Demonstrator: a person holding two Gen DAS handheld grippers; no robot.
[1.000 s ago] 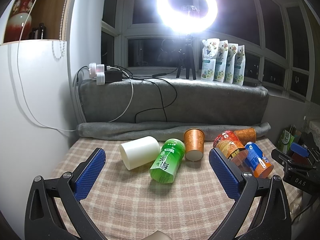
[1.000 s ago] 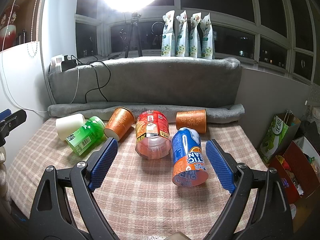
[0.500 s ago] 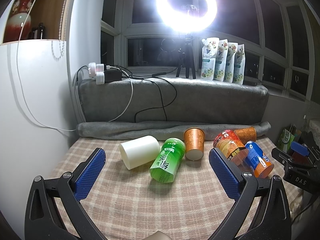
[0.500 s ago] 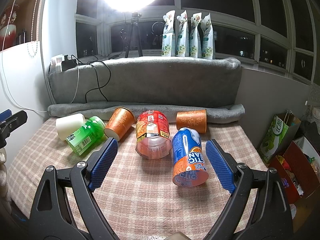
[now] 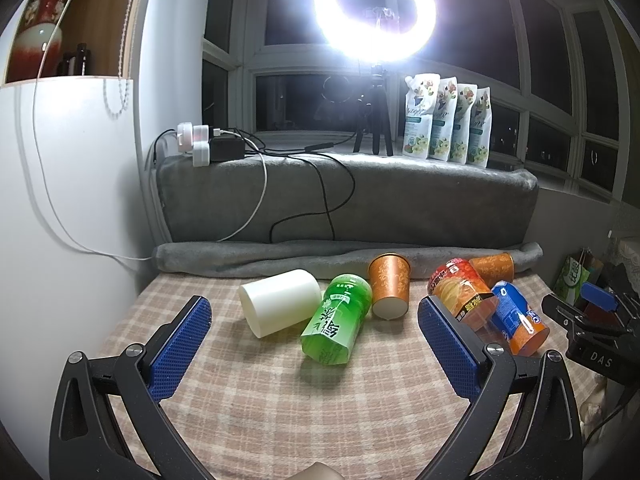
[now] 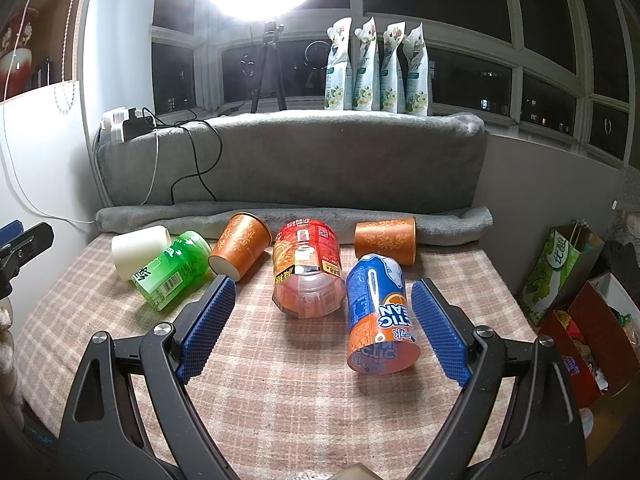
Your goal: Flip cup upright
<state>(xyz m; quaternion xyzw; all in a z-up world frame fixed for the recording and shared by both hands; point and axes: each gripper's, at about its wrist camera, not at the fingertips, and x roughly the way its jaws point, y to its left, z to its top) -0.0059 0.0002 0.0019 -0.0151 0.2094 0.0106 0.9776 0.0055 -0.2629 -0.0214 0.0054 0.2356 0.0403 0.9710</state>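
1. Along the far edge of the checked surface [image 6: 280,380] six cups lie on their sides in a loose row: white cup [image 5: 278,302], green cup [image 5: 336,318], orange patterned cup [image 5: 390,286], red cup [image 6: 308,266], blue-and-orange cup [image 6: 380,314], and a second orange patterned cup [image 6: 386,240] against the grey rolled blanket [image 6: 296,218].
2. None of the cups stands upright; the white and green cups touch, and the first orange cup lies just beside the green one.
3. Left gripper [image 5: 314,338] is spread wide and holds nothing; the white and green cups lie ahead between its blue pads.
4. Right gripper [image 6: 322,322] is likewise wide apart and empty, with the red and blue-and-orange cups ahead between its pads.
5. Only the right wrist view shows the red cup's clear base, the green cup's barcode, and a green paper bag [image 6: 560,268] and red box [image 6: 596,344] beyond the right edge.
6. Only the left wrist view shows the ring light [image 5: 374,10] as a clean ring and the right gripper's body marked "DAS".
7. Readable writing: upside-down "TIC" and "AN" on the blue-and-orange cup; the green cup carries Chinese characters.
8. Four pouches [image 6: 376,68] stand on the windowsill.
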